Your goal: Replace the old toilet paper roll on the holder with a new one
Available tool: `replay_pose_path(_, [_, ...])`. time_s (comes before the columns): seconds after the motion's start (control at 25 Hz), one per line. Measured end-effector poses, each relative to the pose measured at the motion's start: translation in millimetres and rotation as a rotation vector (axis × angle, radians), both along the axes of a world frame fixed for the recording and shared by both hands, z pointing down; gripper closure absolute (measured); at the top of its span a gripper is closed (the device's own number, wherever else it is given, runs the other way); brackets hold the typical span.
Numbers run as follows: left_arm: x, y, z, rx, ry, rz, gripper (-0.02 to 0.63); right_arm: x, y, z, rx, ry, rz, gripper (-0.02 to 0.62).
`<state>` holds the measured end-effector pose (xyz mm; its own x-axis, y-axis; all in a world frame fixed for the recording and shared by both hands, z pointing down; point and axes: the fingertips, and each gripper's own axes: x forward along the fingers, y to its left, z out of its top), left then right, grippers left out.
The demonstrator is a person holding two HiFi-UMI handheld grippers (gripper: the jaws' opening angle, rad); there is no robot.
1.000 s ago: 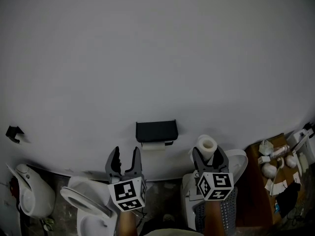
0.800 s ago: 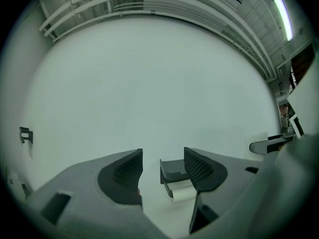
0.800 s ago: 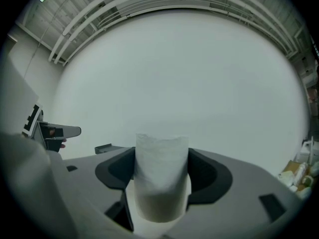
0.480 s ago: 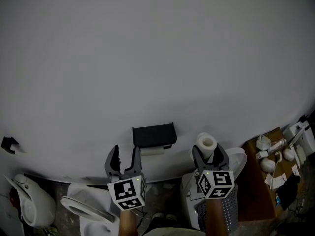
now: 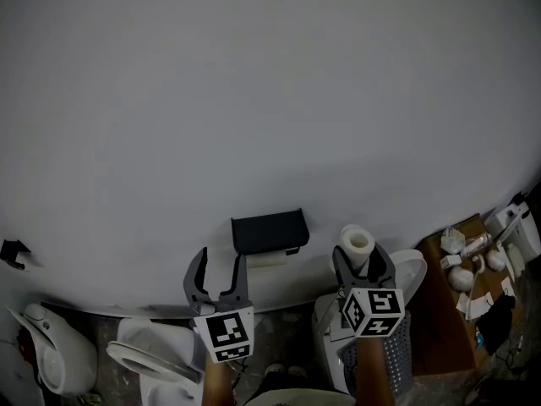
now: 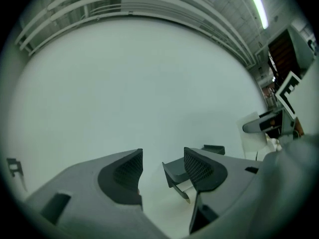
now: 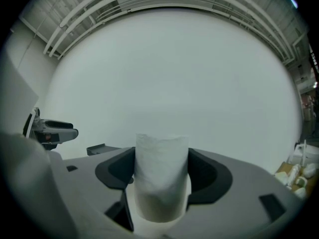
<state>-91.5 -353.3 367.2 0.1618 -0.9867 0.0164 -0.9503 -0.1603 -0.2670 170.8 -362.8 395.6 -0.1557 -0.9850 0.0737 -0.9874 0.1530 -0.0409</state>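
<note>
My right gripper (image 7: 161, 172) has its jaws clamped on the new toilet paper roll (image 7: 160, 176), which stands upright between the dark pads with its top poking above them; in the head view its hollow core faces up, right of the frame's centre. My left gripper (image 6: 163, 164) has its jaws apart and grips nothing; through the gap, lower centre of that view, I see the black holder (image 6: 175, 171) on the white wall (image 6: 149, 83), apart from my jaws, with a thin strip of the old roll (image 6: 185, 187) showing under it. In the head view the holder sits low in the frame, between my two grippers and slightly above them, the old roll's pale paper just beneath its shelf. Below my left gripper, at the bottom left, lies a white toilet seat (image 5: 148, 355), with another white fixture (image 5: 52, 358) at the far left edge and a small black bracket (image 5: 13, 250) on the wall above it. Under my right gripper is a white perforated basket (image 5: 390, 364), and in the lower right corner a brown table (image 5: 441, 324) carries small cluttered items that I cannot make out
</note>
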Motion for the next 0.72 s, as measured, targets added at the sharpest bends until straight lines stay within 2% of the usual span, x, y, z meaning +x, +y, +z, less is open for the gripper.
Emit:
replay_pose_path(0.32, [30, 4, 27, 0.014, -0.364, 0.072, 0.365, -8, -3, 6, -0.012, 0.002, 0.006, 0.291])
replay_pose_path(0.48, [46, 3, 45, 0.018, -0.614, 0.108, 0.357, -8, -3, 10, -0.019, 0.002, 0.015, 0.291])
replay_pose_path(0.6, [53, -1, 67, -0.004, -0.792, 0.123, 0.353, -6, -3, 11, -0.022, 0.004, 0.025, 0.291])
replay_pose_path(0.72, [56, -6, 89, -0.045, -0.909, 0.131, 0.343, -4, -5, 13, -0.026, 0.004, 0.036, 0.291])
